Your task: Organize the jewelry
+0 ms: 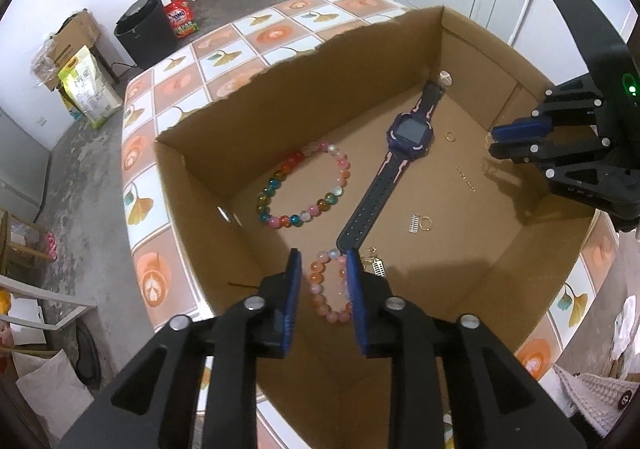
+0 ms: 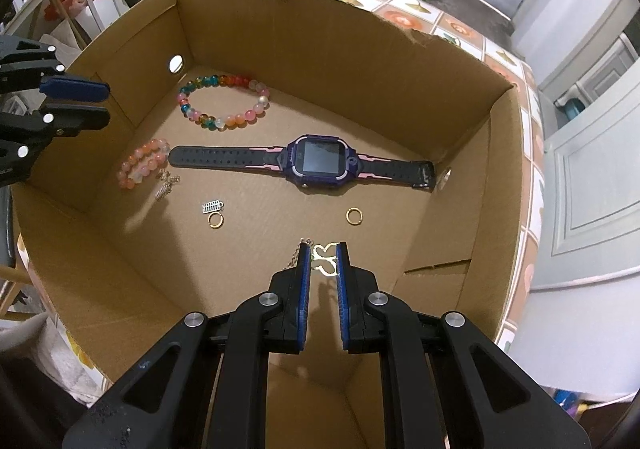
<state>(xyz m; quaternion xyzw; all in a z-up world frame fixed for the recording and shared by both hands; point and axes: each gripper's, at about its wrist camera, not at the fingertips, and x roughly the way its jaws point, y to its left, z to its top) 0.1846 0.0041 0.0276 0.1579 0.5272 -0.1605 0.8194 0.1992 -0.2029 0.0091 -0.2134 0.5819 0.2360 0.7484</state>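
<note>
We are working inside an open cardboard box (image 2: 360, 61) that sits on a table with a patterned cloth (image 1: 224, 49), and all the jewelry is lying on the box floor. We are holding the left gripper (image 1: 323, 261) above the near corner with its jaws apart, framing the pink bead bracelet (image 1: 326, 289) without touching it, so we judge that bracelet is the next thing this hand will take. We are holding the right gripper (image 2: 324, 251) low over the gold chain with a butterfly pendant (image 2: 325, 257); its jaws are standing a little apart on either side of the pendant, and we cannot tell whether the pads are touching it.

The bracelet is showing up as a small loop of pale pink and orange beads, folded on itself, with one end of the watch (image 2: 320, 160) strap lying right beside it. The watch is lying flat across the middle, dark purple with pink trim. Beyond it a multicolored bead bracelet (image 2: 224, 101) is resting as an open ring. Two gold rings (image 2: 354, 216) and small silver charms (image 2: 212, 206) are lying scattered between the watch and the chain, well apart from each other, so picking each one singly looks practical.
</note>
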